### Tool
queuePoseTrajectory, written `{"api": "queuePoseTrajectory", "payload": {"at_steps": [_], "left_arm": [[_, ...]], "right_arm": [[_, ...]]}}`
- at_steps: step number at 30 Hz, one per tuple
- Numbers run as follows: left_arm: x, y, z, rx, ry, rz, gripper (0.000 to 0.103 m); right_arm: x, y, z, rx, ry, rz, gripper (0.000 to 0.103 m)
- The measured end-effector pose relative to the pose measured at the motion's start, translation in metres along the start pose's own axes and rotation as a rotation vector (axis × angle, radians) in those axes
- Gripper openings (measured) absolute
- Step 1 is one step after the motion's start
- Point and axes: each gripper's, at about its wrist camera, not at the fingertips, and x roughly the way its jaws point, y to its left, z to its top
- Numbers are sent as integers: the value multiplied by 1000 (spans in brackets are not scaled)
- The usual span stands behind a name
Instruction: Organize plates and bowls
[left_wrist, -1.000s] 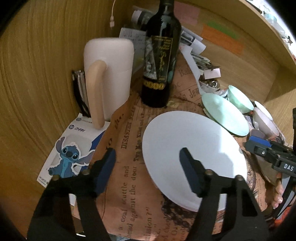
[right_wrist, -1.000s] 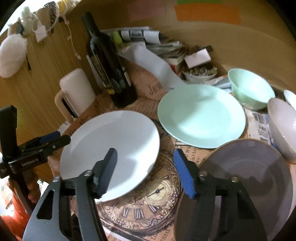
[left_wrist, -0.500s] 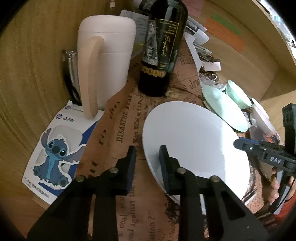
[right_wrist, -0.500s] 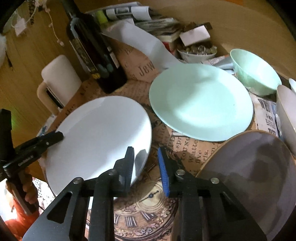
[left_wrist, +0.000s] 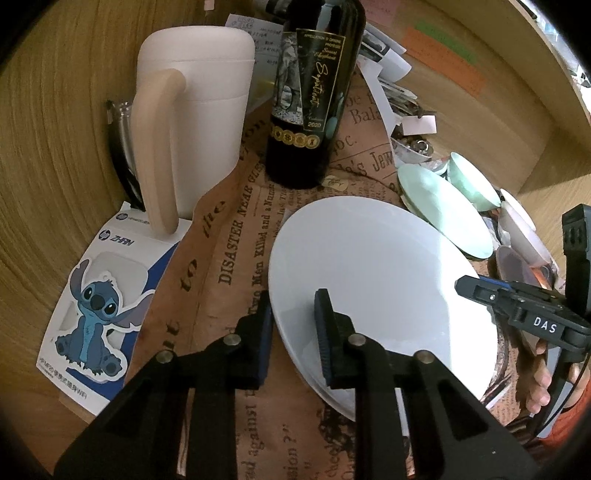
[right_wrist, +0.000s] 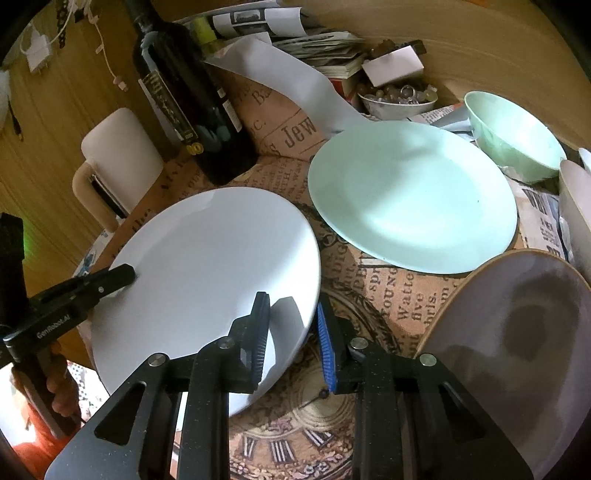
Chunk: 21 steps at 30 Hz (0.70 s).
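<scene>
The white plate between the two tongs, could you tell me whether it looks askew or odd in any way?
Yes. The white plate sits tilted, not flat on the printed paper, because the left tongs and right tongs each pinch an opposite rim. Nothing looks spilled or broken.

We see a wooden table (left_wrist: 55, 155) covered in its middle by a brown cloth (right_wrist: 399, 291) printed with old newspaper text and a clock face. Directly on the bare wood at the left lie a white card with a blue cartoon figure (left_wrist: 96, 306) and a cream mug (left_wrist: 195, 122) — its base partly on the card. On the cloth stand a dark wine bottle (right_wrist: 192, 103), a pale green plate (right_wrist: 410, 199) and a grey plate (right_wrist: 517, 332); a green bowl (right_wrist: 517, 136) sits beyond — among loose papers (right_wrist: 314, 40).
</scene>
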Motion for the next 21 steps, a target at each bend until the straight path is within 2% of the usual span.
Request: {"api": "queuePoseTrajectory", "payload": {"at_steps": [8, 21], "left_arm": [[-9, -11, 0, 27, -23, 29, 22], [-30, -34, 6, 29, -77, -5, 22]], "right_arm": [[-4, -4, -1, 23, -6, 14, 23], [-42, -5, 1, -7, -91, -10, 23]]}}
